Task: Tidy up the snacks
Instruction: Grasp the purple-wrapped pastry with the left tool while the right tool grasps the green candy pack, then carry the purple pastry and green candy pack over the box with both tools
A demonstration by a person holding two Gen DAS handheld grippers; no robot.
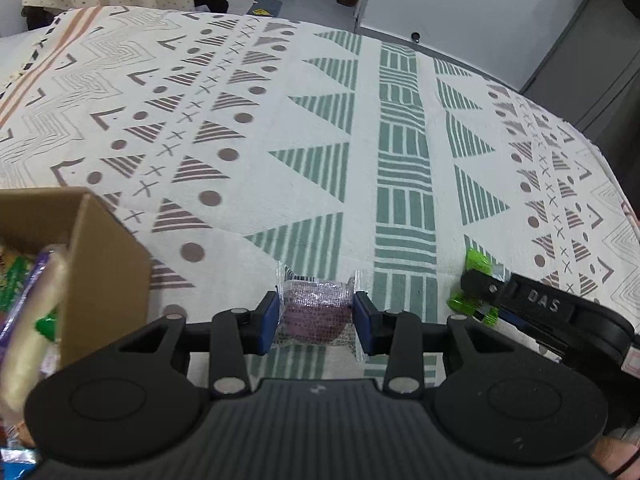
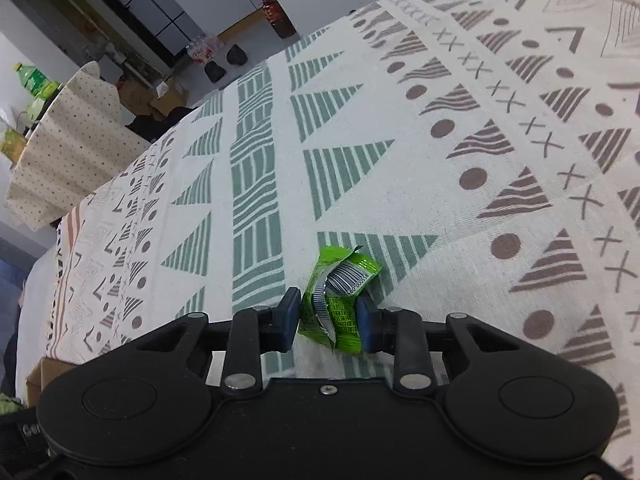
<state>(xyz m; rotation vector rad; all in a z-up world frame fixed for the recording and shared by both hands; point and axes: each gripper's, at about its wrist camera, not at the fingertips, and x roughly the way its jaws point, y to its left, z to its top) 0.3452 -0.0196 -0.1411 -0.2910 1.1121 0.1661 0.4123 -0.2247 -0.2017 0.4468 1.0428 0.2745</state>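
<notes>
At the left edge of the left wrist view stands an open cardboard box (image 1: 108, 256), its brown wall rising from the patterned tablecloth (image 1: 320, 120) that covers the desk. Several snack packets (image 1: 28, 312) stick out of the box, 1 purple and pale, others green; their labels are too blurred to read.

Just right of the box, the left tool (image 1: 316, 316) sits low over the cloth near the desk's near edge. Its 2 blue pads (image 1: 269, 320) are closed in against a small clear-wrapped purple snack (image 1: 316, 308), 1 pad on each side of the wrapper, with the crimped ends of the wrapper poking out past the pads. Whether the snack rests on the cloth or is lifted off it cannot be told.

Further right in the same view, the right tool (image 1: 476, 292) comes in from the right side, close beside the left tool but apart from it, with a bright green packet (image 1: 478, 262) between its fingers.

The right wrist view shows this more closely: the right tool (image 2: 328, 316) has its blue pads (image 2: 290, 316) pressed on the crumpled green packet (image 2: 340, 292), which shows a barcode on its upper fold. The packet is squeezed and creased between the pads, above a green striped triangle of the tablecloth (image 2: 400, 140).
</notes>
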